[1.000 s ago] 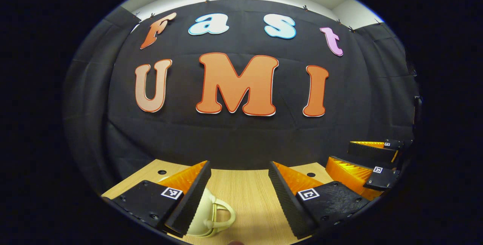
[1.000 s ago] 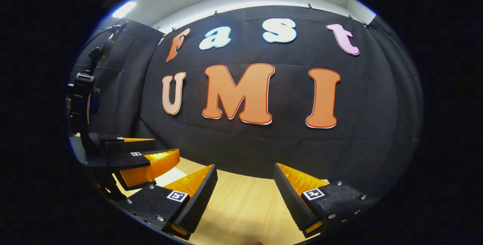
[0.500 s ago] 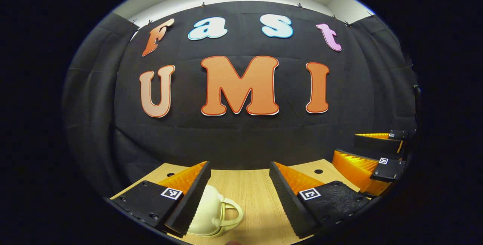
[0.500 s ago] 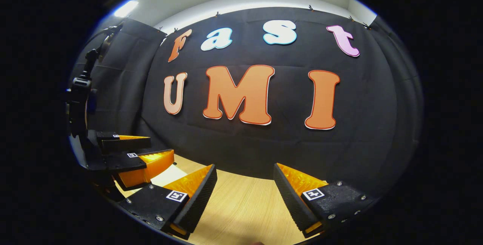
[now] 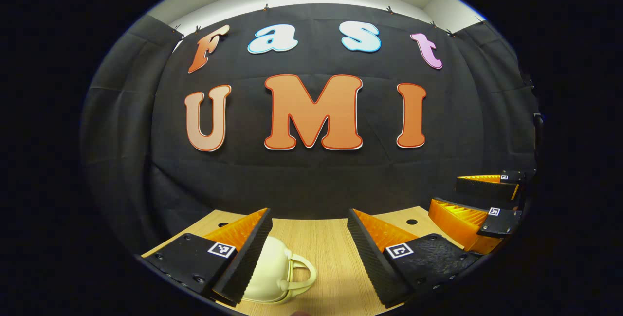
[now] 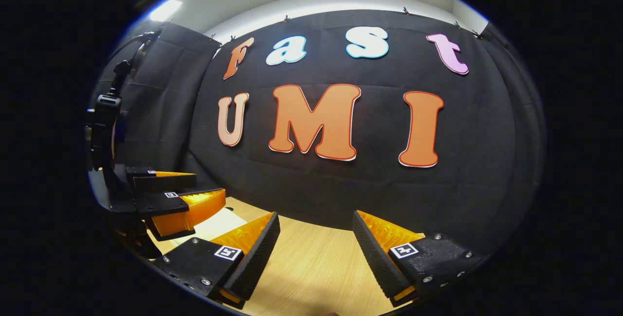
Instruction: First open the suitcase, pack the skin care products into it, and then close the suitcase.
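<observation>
Left gripper (image 5: 307, 238) and right gripper (image 6: 316, 243), both spread and empty, above the wooden worktop (image 5: 321, 248). Cream suitcase (image 5: 275, 277), closed, lies near, partly behind the left gripper's left finger.
</observation>
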The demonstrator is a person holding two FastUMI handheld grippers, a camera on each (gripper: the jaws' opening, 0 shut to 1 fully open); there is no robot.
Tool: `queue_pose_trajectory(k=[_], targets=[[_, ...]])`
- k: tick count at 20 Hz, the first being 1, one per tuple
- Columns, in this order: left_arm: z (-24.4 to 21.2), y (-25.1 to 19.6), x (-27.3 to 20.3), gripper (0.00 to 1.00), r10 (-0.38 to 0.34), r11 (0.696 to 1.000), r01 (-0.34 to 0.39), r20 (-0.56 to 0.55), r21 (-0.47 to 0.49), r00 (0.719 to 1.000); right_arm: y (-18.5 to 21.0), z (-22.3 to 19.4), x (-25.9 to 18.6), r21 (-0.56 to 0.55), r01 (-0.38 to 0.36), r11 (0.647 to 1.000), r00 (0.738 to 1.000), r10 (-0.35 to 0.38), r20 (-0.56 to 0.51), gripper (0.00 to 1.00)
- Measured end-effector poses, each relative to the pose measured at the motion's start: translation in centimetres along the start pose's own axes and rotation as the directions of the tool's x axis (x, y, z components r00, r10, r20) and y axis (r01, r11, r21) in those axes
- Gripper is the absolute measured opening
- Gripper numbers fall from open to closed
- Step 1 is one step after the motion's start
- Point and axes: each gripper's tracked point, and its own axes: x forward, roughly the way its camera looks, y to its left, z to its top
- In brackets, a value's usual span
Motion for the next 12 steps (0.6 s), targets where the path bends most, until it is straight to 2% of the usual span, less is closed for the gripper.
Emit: queue_pose_trajectory(k=[12], targets=[[-0.3,-0.54,0.03,0.96,0.008,1.0,-0.008,-0.007,0.007,1.0,-0.68,-0.85,-0.38,-0.004,0.009,1.0,1.0,-0.009,-0.009,0.95]])
